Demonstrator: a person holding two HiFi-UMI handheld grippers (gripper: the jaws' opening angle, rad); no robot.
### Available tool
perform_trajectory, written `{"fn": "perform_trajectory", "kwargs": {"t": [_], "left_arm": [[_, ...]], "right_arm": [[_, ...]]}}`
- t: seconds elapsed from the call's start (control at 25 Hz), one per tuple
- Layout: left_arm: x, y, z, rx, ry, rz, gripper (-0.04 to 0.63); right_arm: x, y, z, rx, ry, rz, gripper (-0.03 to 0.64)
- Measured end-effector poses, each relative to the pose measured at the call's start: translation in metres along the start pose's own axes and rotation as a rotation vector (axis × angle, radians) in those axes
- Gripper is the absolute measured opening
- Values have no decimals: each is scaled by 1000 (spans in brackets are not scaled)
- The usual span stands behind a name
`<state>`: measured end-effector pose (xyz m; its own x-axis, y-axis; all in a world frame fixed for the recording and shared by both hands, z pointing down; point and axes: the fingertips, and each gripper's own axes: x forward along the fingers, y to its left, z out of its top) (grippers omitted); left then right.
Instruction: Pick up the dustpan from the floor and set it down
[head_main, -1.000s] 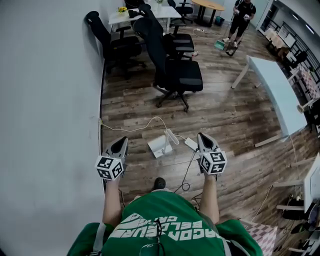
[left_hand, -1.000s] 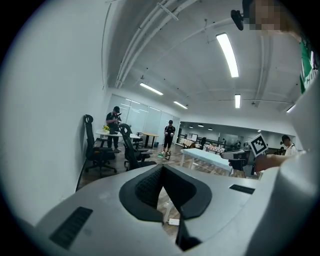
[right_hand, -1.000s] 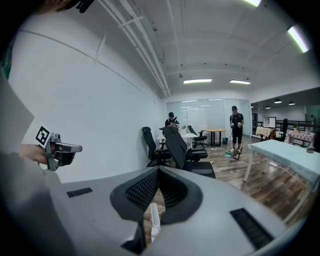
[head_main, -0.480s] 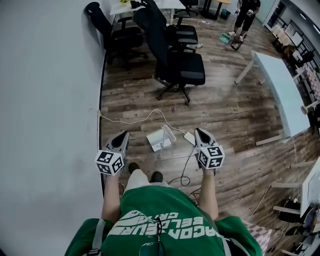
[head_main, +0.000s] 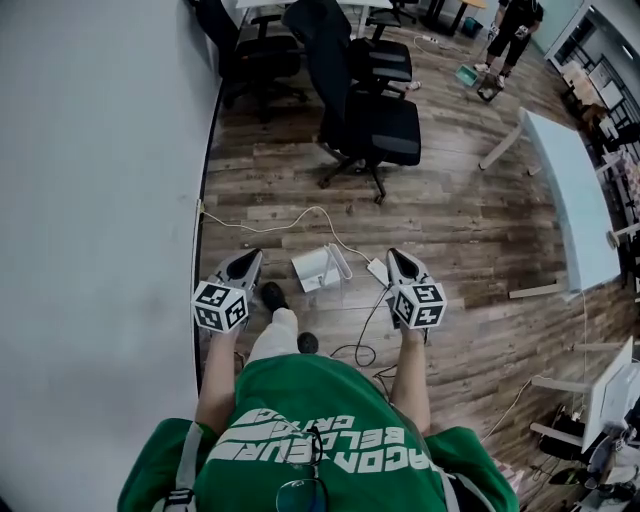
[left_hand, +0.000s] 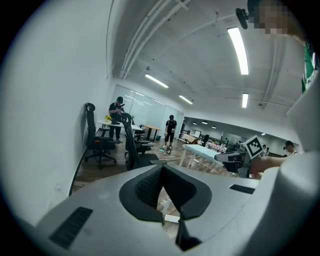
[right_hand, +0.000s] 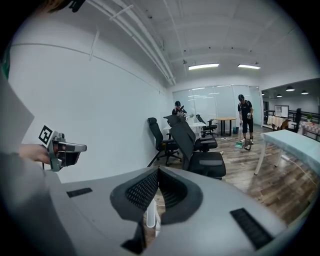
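The white dustpan (head_main: 318, 268) lies on the wood floor with its handle toward the right. It shows through the jaw gap in the left gripper view (left_hand: 165, 205) and in the right gripper view (right_hand: 150, 215). My left gripper (head_main: 247, 260) hovers just left of it, and my right gripper (head_main: 393, 258) just right of it. Both sit above the floor and apart from the dustpan. Each gripper's jaws are shut with nothing between them.
A white wall (head_main: 90, 200) runs along the left. Black office chairs (head_main: 365, 120) stand ahead. A white cable (head_main: 270, 222), a white adapter (head_main: 379, 269) and a black cable (head_main: 365, 335) lie by the dustpan. A pale table (head_main: 565, 190) is right; another person (head_main: 515, 25) stands far back.
The person has stepped forward, and a shoe now shows beside the dustpan. Both grippers have sunk and come closer to the dustpan. The jaws stayed shut.
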<state>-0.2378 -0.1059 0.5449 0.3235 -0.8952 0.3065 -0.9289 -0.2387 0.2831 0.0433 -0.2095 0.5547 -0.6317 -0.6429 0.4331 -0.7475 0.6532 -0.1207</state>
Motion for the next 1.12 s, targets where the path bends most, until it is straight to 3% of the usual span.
{"fn": "perform_trajectory", "kwargs": {"t": [0.32, 0.56, 0.68, 1.12], "left_arm": [[17, 3, -1, -4, 26, -12, -7], [29, 9, -9, -15, 53, -19, -6], [36, 14, -10, -18, 62, -27, -8], [44, 44, -18, -34, 97, -39, -7]], "right_arm": [[28, -2, -3, -28, 63, 12, 8], [58, 3, -39, -37, 205, 49, 17], [82, 10, -65, -66, 302, 68, 134], [171, 49, -155, -114, 630, 154, 245]]}}
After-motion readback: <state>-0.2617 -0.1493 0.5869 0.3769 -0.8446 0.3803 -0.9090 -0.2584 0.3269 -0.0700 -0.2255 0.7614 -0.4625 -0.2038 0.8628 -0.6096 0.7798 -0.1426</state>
